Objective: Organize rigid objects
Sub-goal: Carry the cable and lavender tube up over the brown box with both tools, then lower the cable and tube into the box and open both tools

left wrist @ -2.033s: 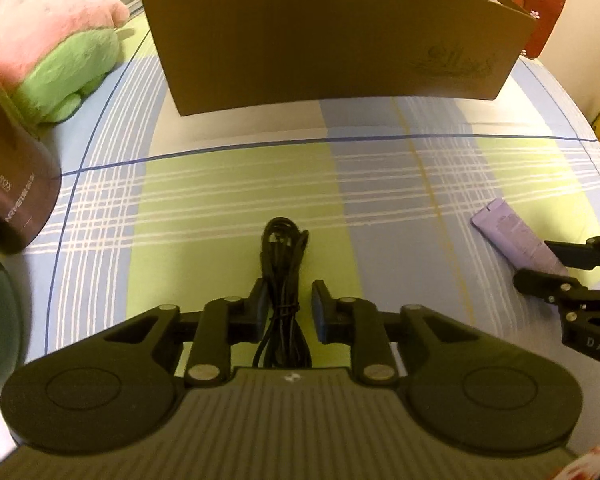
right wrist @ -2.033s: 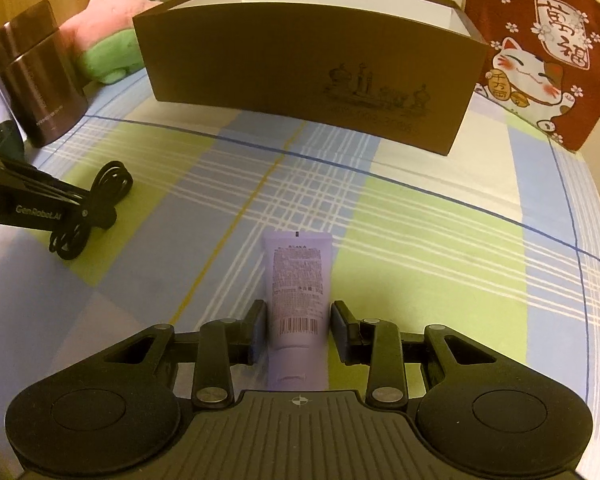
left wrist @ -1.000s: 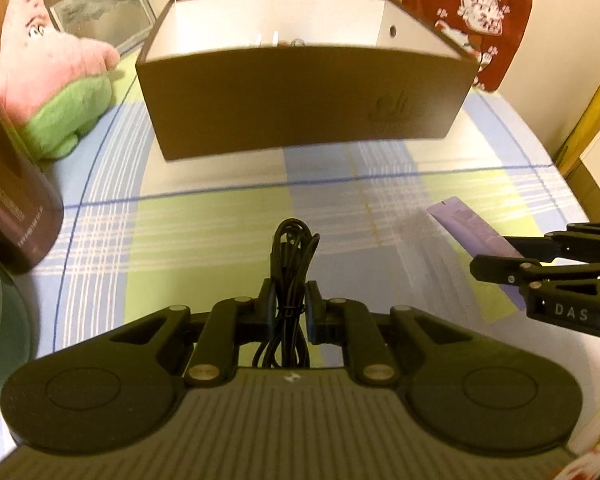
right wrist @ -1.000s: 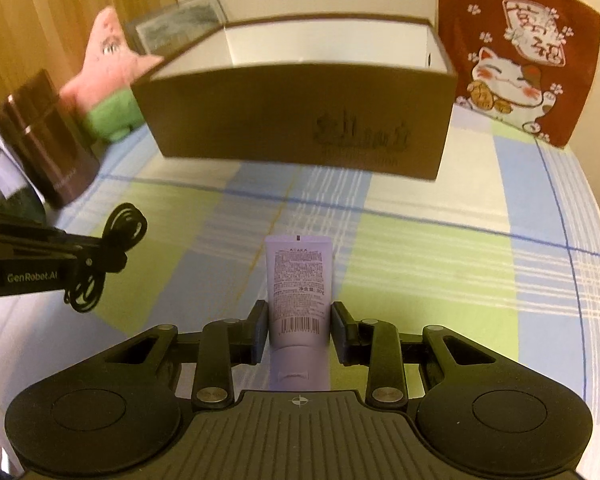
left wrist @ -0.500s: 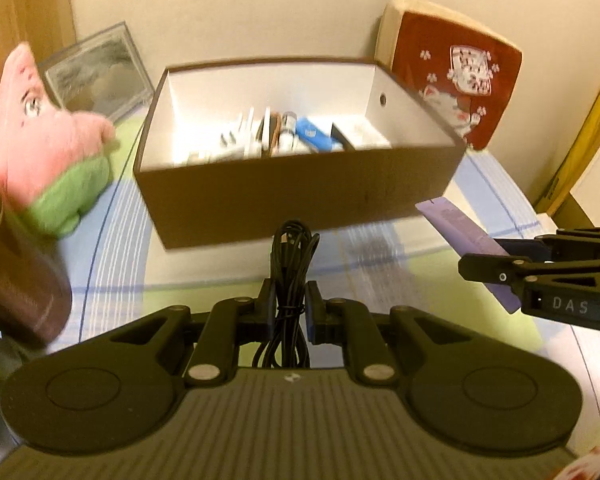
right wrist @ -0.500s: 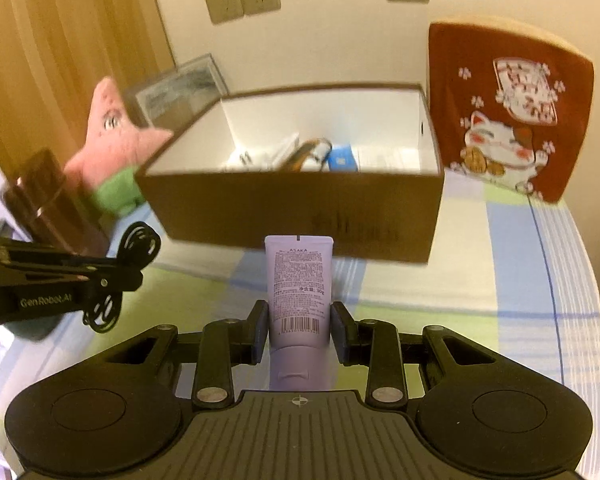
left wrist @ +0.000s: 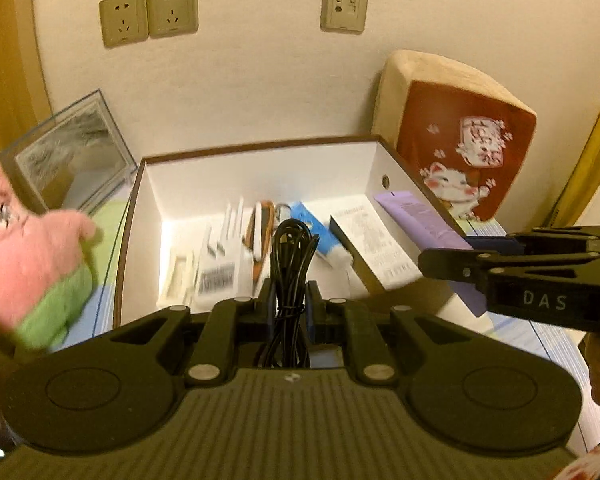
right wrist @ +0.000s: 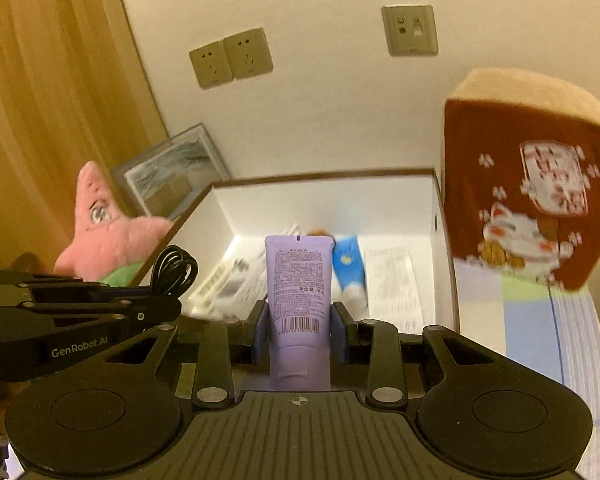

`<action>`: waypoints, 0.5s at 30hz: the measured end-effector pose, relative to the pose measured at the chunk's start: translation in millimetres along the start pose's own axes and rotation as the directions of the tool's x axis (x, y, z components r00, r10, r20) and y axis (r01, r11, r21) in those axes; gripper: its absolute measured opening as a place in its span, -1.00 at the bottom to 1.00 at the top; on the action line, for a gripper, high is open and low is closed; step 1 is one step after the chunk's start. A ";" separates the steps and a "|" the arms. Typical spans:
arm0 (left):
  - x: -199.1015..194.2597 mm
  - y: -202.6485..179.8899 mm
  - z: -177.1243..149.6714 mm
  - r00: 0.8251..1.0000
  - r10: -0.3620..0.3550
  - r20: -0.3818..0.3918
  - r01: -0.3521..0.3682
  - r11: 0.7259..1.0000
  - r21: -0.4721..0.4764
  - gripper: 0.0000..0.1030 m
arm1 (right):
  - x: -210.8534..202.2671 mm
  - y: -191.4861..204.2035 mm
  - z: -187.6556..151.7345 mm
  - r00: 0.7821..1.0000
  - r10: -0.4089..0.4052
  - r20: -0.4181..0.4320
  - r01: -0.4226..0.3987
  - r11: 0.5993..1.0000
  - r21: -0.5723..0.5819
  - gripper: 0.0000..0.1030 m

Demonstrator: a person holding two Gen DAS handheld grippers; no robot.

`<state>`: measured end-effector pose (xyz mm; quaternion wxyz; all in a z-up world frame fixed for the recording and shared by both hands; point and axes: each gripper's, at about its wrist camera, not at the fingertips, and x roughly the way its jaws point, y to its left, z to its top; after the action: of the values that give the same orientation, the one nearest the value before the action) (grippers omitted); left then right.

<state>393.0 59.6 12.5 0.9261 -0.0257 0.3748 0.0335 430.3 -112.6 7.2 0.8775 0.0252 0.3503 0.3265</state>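
My left gripper (left wrist: 288, 298) is shut on a coiled black cable (left wrist: 291, 256) and hangs over the near side of the open brown box (left wrist: 256, 170). My right gripper (right wrist: 299, 330) is shut on a lilac tube (right wrist: 298, 280), label up, above the box (right wrist: 328, 192). In the left wrist view the lilac tube (left wrist: 416, 216) and right gripper (left wrist: 440, 258) sit over the box's right wall. In the right wrist view the left gripper (right wrist: 168, 308) with the cable (right wrist: 176, 270) is at the box's left. Inside lie a blue tube (right wrist: 350, 268), a white carton (left wrist: 372, 240) and several packets.
A pink and green starfish plush (left wrist: 28, 264) sits left of the box, with a framed picture (left wrist: 72, 152) behind it. A red lucky-cat cushion (right wrist: 524, 200) leans on the wall at the right. The checked cloth (right wrist: 540, 328) covers the table. Wall sockets (left wrist: 150, 12) are above.
Both grippers have risen and moved forward from the cloth to above the box, each carrying its object. The inside of the box has come into view.
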 end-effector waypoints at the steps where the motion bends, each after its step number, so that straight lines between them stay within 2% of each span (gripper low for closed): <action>1: 4.1 0.9 5.6 1.000 0.002 0.000 -0.002 1.000 0.002 -0.79 | 5.1 -2.4 4.4 1.000 -0.005 -0.001 0.005 1.000 0.001 -0.42; 6: 31.4 5.1 30.7 1.000 -0.005 -0.016 0.005 1.000 -0.004 -0.79 | 31.2 -15.7 24.0 1.000 -0.016 -0.016 0.016 1.000 0.021 -0.42; 15: 84.9 2.9 51.1 0.998 -0.017 -0.065 0.017 1.000 -0.001 -0.79 | 79.6 -30.9 35.1 0.996 -0.028 -0.079 0.032 0.998 0.048 -0.42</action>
<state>489.1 69.9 -10.0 0.9138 -0.0301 0.4043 0.0249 512.7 -83.3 -22.5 0.8671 0.0286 0.3927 0.3052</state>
